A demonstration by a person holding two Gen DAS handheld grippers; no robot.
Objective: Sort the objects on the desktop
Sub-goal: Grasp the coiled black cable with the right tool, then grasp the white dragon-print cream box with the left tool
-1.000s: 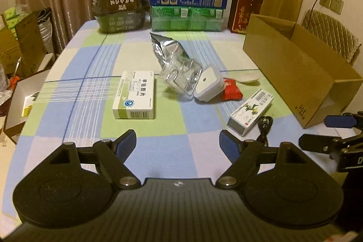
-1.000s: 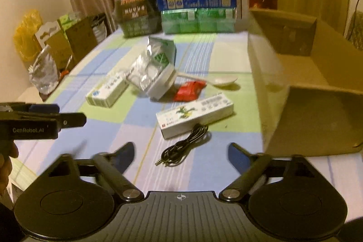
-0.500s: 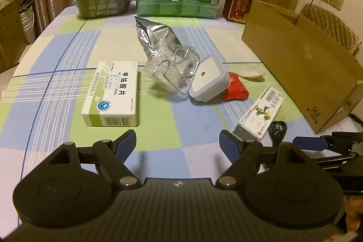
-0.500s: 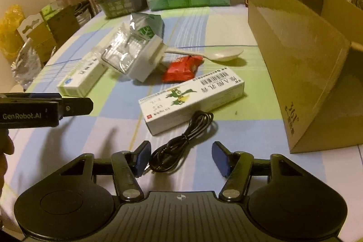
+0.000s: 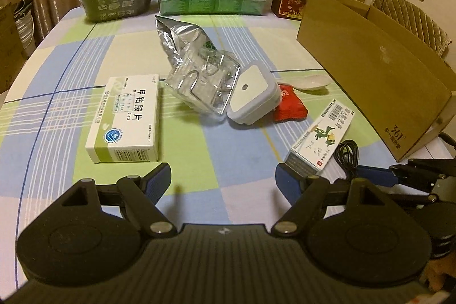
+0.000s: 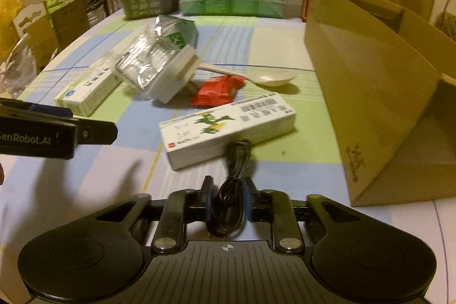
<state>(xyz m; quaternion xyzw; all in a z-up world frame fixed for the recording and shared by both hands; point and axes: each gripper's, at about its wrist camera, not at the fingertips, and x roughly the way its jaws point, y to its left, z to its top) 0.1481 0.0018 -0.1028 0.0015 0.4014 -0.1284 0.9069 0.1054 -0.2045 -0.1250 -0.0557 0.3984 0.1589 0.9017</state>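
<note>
Right hand-held gripper point(image 6: 227, 202) closed — black cable point(image 6: 232, 184) lengthwise, pointing away

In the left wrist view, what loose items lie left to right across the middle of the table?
White-and-green medicine box → crinkled silver foil bag → white square plug adapter → red snack packet → long white carton with green bird print → open brown cardboard box.

**Desk items: current layout**

Black cable point(image 6: 231, 198), coiled, pinched between the right gripper point(image 6: 228, 200) pads at the near table edge. Long white box point(image 6: 228, 130) flat, touching the cable's far end. Red packet point(image 6: 218, 91) and white spoon point(image 6: 268, 79) beyond it. Medicine box point(image 5: 125, 123) flat at left. Foil bag point(image 5: 185, 47), clear wrapper point(image 5: 205, 81) and white container point(image 5: 250, 96) clustered mid-table.
</note>
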